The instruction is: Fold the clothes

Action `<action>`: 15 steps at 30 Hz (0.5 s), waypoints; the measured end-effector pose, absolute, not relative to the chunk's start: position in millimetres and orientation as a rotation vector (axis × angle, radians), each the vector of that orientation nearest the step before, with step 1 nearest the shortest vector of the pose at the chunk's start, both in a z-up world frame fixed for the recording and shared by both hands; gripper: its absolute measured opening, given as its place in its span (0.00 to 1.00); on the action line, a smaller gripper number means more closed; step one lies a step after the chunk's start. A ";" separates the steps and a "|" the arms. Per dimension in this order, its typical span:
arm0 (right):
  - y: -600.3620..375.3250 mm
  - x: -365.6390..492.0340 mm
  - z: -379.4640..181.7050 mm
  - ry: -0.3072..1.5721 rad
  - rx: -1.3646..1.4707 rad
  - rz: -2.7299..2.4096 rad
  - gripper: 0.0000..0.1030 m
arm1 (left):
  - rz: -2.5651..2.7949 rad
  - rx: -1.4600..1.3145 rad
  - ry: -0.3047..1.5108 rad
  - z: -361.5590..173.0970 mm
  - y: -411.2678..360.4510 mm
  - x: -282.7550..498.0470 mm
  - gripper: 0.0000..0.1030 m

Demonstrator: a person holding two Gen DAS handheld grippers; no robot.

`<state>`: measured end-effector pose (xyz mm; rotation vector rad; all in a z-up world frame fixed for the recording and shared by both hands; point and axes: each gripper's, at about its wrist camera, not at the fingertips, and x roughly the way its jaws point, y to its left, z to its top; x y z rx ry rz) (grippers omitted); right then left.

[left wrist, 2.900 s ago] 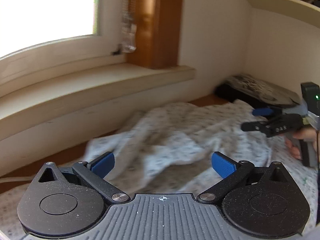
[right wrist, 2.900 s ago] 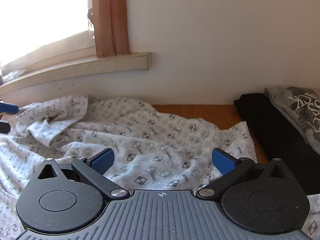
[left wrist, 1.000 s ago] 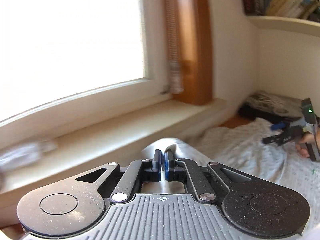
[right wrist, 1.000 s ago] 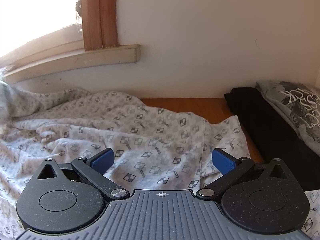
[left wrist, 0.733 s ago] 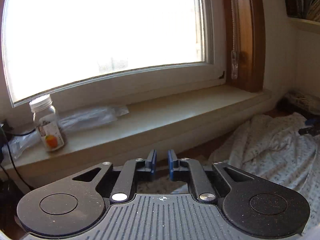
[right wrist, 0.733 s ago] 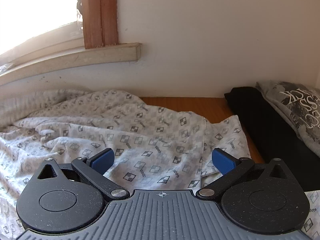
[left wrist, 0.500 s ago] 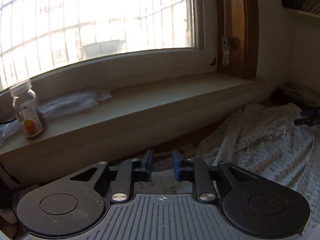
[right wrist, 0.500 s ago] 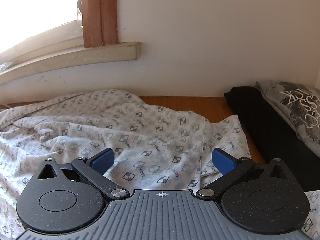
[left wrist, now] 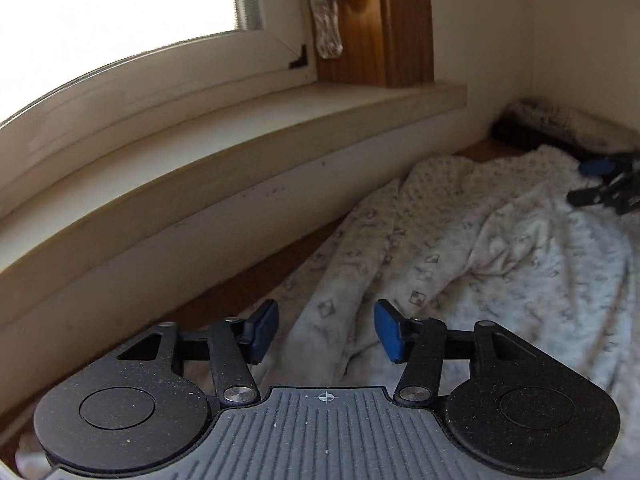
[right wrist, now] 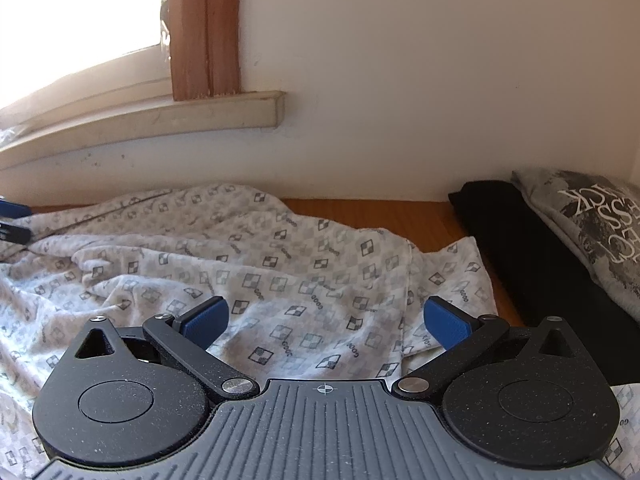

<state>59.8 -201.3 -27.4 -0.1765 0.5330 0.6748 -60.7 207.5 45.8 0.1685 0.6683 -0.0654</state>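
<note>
Patterned white garment (right wrist: 248, 272): one item, spread loose and rumpled across the wooden surface (right wrist: 372, 210) below the window sill (left wrist: 248, 136), creases throughout, no clean fold visible. Left gripper (left wrist: 326, 334): jaws opening, a ridge of the cloth lying between the blue pads, not pinched. Right gripper (right wrist: 324, 324): jaws wide apart over the cloth's near right portion, grasping nothing. Dark folded clothes (right wrist: 520, 248) with a grey printed piece (right wrist: 592, 224) on top lie alongside, apparently done. Status, judged: folding of this garment barely begun; smoothing and every fold remain.
</note>
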 end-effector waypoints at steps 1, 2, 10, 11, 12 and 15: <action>-201.7 59.7 -27.3 0.533 -0.173 0.675 1.00 | -0.059 0.185 0.677 44.5 206.5 -56.5 0.33; -202.0 59.5 -27.2 0.532 -0.171 0.676 1.00 | -0.052 0.193 0.681 44.9 208.1 -56.7 0.07; -204.0 59.3 -26.6 0.527 -0.160 0.686 1.00 | 0.072 0.170 0.538 90.0 241.1 -82.1 0.07; -204.6 59.5 -26.5 0.525 -0.158 0.687 1.00 | 0.090 0.182 0.534 88.4 242.9 -85.1 0.07; -205.2 59.7 -26.4 0.522 -0.156 0.688 1.00 | 0.099 0.179 0.528 86.2 246.0 -89.3 0.07; -206.2 59.5 -25.9 0.510 -0.155 0.686 1.00 | 0.071 0.160 0.528 79.0 250.4 -96.8 0.07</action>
